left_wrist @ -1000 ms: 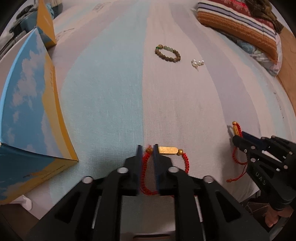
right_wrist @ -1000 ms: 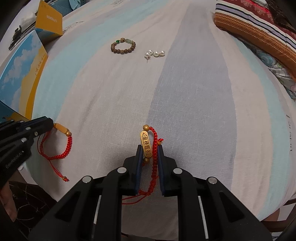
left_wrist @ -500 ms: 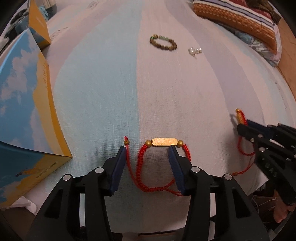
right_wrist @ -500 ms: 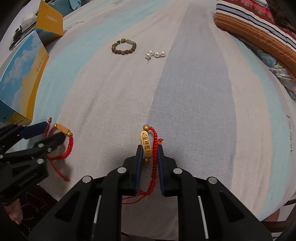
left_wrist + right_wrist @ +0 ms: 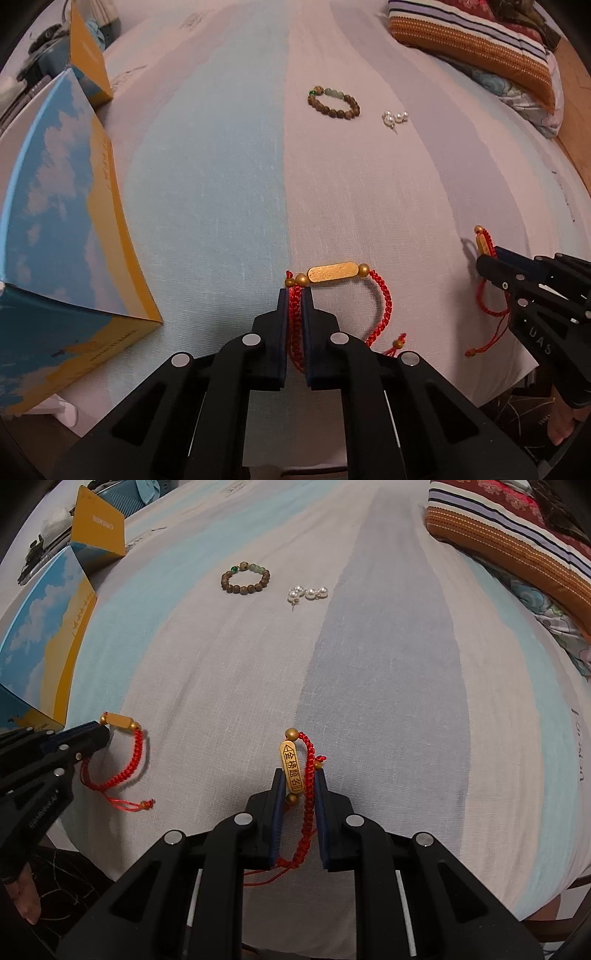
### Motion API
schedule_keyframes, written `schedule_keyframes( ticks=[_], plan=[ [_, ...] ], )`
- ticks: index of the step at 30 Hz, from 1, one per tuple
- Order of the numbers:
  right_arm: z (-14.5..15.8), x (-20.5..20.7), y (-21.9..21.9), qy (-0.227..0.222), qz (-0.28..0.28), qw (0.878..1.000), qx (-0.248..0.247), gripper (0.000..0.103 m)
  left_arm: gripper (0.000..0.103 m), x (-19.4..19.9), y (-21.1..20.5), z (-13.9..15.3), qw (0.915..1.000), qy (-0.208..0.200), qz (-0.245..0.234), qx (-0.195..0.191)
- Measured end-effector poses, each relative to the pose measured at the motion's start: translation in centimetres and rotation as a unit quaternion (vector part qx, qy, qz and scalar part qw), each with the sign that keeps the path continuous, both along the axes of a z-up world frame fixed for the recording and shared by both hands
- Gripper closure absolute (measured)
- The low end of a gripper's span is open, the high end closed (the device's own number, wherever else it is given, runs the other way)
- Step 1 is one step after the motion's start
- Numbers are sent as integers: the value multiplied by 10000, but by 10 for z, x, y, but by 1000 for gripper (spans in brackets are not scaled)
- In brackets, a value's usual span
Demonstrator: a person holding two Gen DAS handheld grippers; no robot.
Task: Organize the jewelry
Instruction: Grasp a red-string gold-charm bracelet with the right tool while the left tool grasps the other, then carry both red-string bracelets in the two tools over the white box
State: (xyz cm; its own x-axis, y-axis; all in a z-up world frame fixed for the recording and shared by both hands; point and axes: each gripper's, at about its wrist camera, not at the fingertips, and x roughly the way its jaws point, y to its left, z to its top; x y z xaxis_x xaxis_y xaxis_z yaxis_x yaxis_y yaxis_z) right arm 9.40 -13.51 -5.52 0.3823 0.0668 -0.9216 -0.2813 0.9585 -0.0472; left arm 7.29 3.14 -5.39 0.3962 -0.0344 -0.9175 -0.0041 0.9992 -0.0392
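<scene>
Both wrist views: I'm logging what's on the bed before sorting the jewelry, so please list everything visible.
Red cord bracelets: two, red cord with a gold bar charm; one near the front edge on the left, one to its right.
Wooden bead bracelet: one, brown with green beads; far middle of the bedsheet.
Pearl earrings: small white cluster, count unclear; right of the bead bracelet.
Boxes: two, sky-blue and yellow; large one at the left edge, smaller one behind it.
Pillow: one, striped; far right.
Bedsheet: one, pale blue, white and grey stripes.
Tongs: two, black; left tongs just closed on the left bracelet's cord, right tongs shut on the other bracelet.
</scene>
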Motion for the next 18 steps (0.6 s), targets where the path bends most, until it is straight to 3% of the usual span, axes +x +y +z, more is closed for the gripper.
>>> schedule_keyframes(
  ticks=[18],
  plan=[
    [25, -1, 5, -340, -117, 9993, 87, 88, 97, -11, 8, 53, 9976, -670, 176, -14]
  ],
)
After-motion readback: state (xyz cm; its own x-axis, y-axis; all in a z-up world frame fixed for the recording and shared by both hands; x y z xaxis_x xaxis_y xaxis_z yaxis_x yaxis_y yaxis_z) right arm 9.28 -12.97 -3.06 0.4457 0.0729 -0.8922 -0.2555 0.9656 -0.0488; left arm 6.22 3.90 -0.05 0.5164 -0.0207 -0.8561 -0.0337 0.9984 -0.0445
